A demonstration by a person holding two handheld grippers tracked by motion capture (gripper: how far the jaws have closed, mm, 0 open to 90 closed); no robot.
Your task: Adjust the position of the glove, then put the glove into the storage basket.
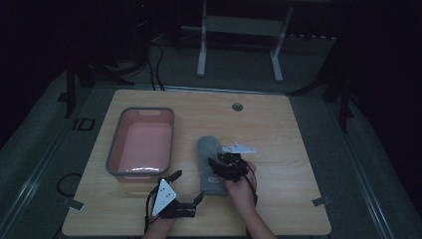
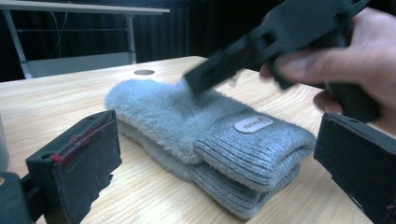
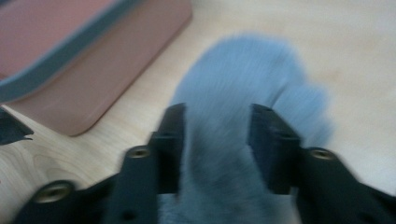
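- The room is dark; a light wooden table stands on grey carpet, with a white frame behind it and a cable hole near its far edge.
- A pink basin with a grey rim sits on the left half of the table, and looks empty.
- A pair of grey fuzzy mittens lies stacked near the table's middle, just right of the basin and apart from it.
- The mittens' long axis runs from near to far: ribbed knit cuffs toward the person, rounded fluffy tips away. A small label shows on the top cuff in the left gripper view.
- The right gripper is directly over the mittens, tilted down onto the fuzzy part. Its jaws stand partly apart and straddle the fleece across its width; I judge the pads not yet pressing, though blur in the right gripper view leaves that uncertain.
- The left gripper rests low near the front edge, jaws wide apart and holding nothing, pointed at the cuff end from the near left.
- The right hand is much the nearer; a pinch would need only a short descent and closing across the short axis.
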